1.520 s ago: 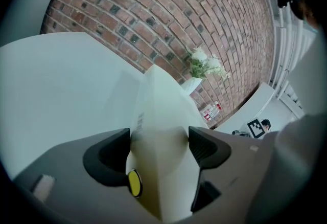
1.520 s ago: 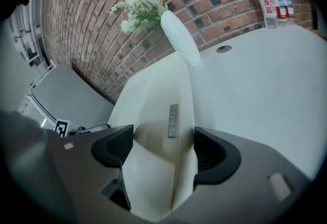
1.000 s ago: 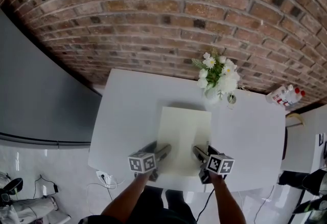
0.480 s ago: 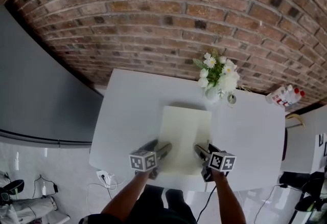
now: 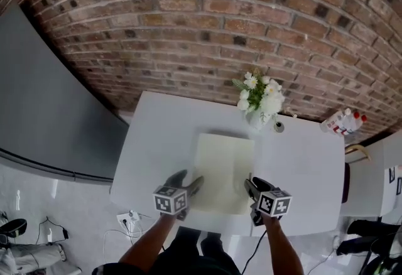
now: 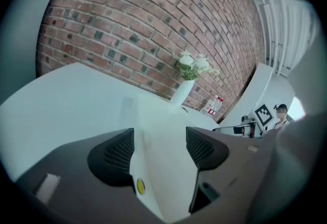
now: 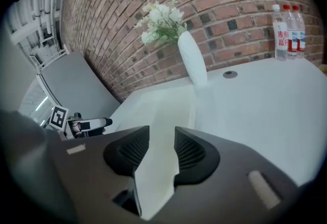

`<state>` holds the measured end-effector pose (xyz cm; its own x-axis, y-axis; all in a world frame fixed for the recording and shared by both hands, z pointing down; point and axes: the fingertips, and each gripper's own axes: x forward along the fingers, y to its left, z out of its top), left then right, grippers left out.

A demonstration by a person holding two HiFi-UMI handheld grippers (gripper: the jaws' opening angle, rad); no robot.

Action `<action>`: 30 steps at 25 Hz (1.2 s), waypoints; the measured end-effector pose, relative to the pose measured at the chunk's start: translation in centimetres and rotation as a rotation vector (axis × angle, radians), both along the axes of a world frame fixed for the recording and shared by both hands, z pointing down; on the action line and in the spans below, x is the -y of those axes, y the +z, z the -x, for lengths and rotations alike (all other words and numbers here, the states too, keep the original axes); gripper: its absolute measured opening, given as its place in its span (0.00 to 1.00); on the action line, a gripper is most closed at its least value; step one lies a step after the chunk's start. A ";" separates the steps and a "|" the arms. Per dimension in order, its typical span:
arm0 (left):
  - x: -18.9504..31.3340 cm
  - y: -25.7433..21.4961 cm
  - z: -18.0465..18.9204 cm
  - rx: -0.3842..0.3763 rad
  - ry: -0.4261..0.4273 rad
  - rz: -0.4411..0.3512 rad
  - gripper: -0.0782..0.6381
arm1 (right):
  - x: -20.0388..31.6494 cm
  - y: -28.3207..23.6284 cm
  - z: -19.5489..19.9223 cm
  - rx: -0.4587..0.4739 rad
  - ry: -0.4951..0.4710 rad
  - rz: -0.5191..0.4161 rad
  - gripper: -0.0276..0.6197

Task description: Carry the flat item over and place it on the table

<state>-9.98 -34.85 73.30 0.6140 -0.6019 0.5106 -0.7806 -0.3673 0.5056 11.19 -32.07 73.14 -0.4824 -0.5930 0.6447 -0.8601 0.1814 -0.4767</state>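
A pale cream flat sheet [image 5: 223, 167] lies on the white table [image 5: 157, 142], its near edge close to the table's front. My left gripper [image 5: 187, 181] is at the sheet's near left corner and my right gripper [image 5: 254, 187] at its near right corner. In the left gripper view the sheet [image 6: 163, 131] runs between the wide jaws of the left gripper [image 6: 160, 149]. In the right gripper view the sheet [image 7: 168, 110] passes between the narrower jaws of the right gripper [image 7: 161, 154]. Both pairs of jaws have just been closing with the sheet between them; a gap still shows.
A white vase of flowers [image 5: 259, 104] stands at the table's far edge beyond the sheet, with a small dark round thing [image 5: 278, 125] beside it. Water bottles [image 5: 342, 122] stand at the far right. A brick wall is behind and a grey panel [image 5: 50, 110] at the left.
Both grippers have risen a little and rolled at the sheet's near corners. The right jaws stand narrower than before. The sheet has kept its place on the table.
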 end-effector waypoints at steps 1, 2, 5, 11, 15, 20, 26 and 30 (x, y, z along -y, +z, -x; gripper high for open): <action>-0.1 -0.6 0.0 0.010 0.003 -0.021 0.55 | -0.1 -0.5 0.0 -0.007 -0.013 -0.012 0.25; -0.2 -1.3 -0.1 0.017 0.007 -0.042 0.53 | -0.2 -1.1 0.1 -0.011 -0.023 -0.024 0.20; -0.9 -3.5 -0.7 0.023 0.032 -0.100 0.48 | -0.6 -2.8 -0.1 -0.026 -0.028 -0.069 0.11; -2.9 -7.2 -1.1 0.097 0.065 -0.233 0.24 | -1.3 -7.2 -0.8 -0.090 0.016 -0.204 0.05; -4.6 -9.5 -1.2 0.134 0.051 -0.286 0.12 | -2.6 -10.3 -0.6 -0.137 0.004 -0.303 0.04; -7.4 -13.2 -2.2 0.108 0.051 -0.346 0.12 | -5.3 -14.0 0.3 -0.143 -0.026 -0.423 0.04; -10.9 -15.6 -3.3 0.132 0.094 -0.418 0.12 | -8.6 -16.8 0.8 -0.174 -0.024 -0.476 0.04; -12.6 -17.1 -3.0 0.136 0.104 -0.471 0.12 | -10.3 -18.5 1.6 -0.199 -0.013 -0.523 0.04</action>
